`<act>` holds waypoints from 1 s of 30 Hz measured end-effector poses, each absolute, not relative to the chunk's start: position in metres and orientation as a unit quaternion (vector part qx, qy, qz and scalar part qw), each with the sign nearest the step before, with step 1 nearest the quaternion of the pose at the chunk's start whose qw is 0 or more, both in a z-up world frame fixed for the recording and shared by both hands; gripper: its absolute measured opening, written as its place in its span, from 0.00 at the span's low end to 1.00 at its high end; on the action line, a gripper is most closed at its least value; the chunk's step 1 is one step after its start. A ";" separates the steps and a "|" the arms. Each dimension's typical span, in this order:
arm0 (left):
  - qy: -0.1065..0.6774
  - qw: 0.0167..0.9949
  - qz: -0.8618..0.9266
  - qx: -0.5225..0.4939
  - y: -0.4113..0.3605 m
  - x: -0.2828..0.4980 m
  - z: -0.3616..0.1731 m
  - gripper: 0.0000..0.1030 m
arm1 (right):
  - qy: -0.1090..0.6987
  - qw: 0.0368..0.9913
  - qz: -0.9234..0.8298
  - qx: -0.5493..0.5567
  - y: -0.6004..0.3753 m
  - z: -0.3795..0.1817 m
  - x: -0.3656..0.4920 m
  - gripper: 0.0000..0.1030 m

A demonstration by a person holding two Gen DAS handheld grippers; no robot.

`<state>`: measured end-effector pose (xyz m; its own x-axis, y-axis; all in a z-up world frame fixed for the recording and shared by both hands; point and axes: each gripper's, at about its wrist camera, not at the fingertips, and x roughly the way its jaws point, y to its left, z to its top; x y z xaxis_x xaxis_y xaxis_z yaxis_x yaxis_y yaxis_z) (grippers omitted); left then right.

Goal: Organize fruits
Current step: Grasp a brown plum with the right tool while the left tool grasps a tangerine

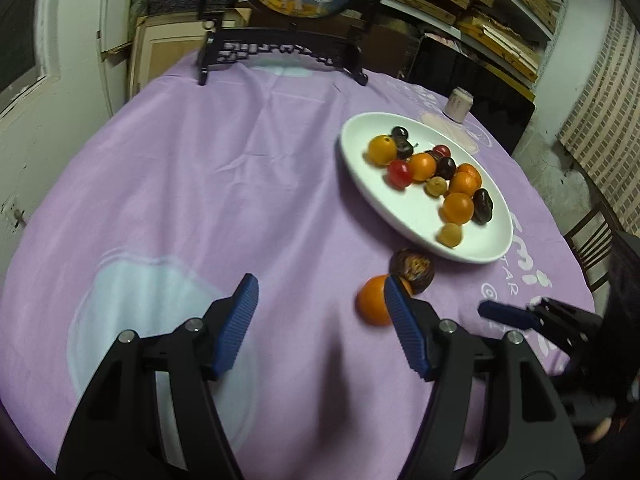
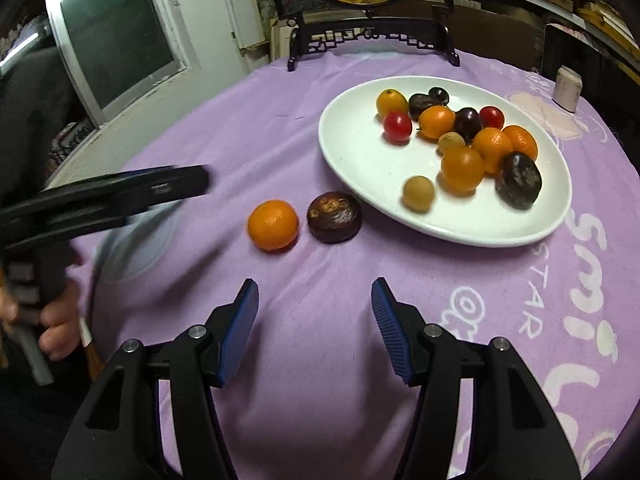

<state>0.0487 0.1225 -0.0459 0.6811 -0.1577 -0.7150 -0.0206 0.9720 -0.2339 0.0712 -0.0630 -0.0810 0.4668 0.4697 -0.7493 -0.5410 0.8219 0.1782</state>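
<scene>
Nearly all the fruit already lies on the plate (image 2: pixel 352 168) at upper right of the right view, so the orange (image 2: pixel 273 225) and dark fruit (image 2: pixel 334 217) just left of its rim look like the leftovers. Both grippers are spread and hold nothing: the right gripper (image 2: pixel 314 332) hangs below them, probably lining up. In the left view, the left gripper (image 1: pixel 320 328) partly hides that orange (image 1: pixel 372 300), which the right view shows whole.
</scene>
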 end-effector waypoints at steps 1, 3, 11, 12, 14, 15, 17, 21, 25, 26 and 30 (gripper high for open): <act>0.394 0.911 -0.038 -0.116 0.128 0.043 -0.045 0.67 | 0.425 0.856 0.291 -0.046 -0.060 -0.083 0.074 0.57; 0.388 0.913 -0.038 -0.119 0.135 0.034 -0.044 0.68 | 0.425 0.859 0.280 -0.059 -0.051 -0.085 0.079 0.55; 0.382 0.913 -0.071 -0.122 0.141 0.010 -0.049 0.70 | 0.439 0.861 0.233 -0.104 -0.026 -0.097 0.107 0.51; 0.384 0.912 -0.075 -0.122 0.139 0.009 -0.050 0.70 | 0.441 0.860 0.233 -0.105 -0.022 -0.099 0.112 0.51; 0.387 0.910 -0.084 -0.124 0.139 0.009 -0.052 0.70 | 0.440 0.861 0.235 -0.103 -0.016 -0.100 0.120 0.45; 0.389 0.909 -0.086 -0.125 0.139 0.010 -0.053 0.71 | 0.438 0.862 0.235 -0.104 -0.014 -0.100 0.122 0.38; 0.392 0.907 -0.086 -0.128 0.140 0.011 -0.055 0.71 | 0.440 0.861 0.234 -0.103 -0.012 -0.099 0.124 0.37; 0.404 0.900 -0.095 -0.133 0.136 0.022 -0.058 0.71 | 0.459 0.852 0.241 -0.075 -0.028 -0.096 0.114 0.37; 0.419 0.893 -0.119 -0.109 0.106 0.040 -0.062 0.71 | 0.461 0.854 0.234 -0.055 -0.059 -0.093 0.091 0.37; 0.423 0.892 -0.121 -0.102 0.100 0.044 -0.064 0.71 | 0.463 0.855 0.229 -0.050 -0.068 -0.093 0.087 0.37; 0.446 0.886 -0.112 -0.067 0.070 0.068 -0.078 0.71 | 0.465 0.860 0.208 -0.026 -0.105 -0.094 0.073 0.37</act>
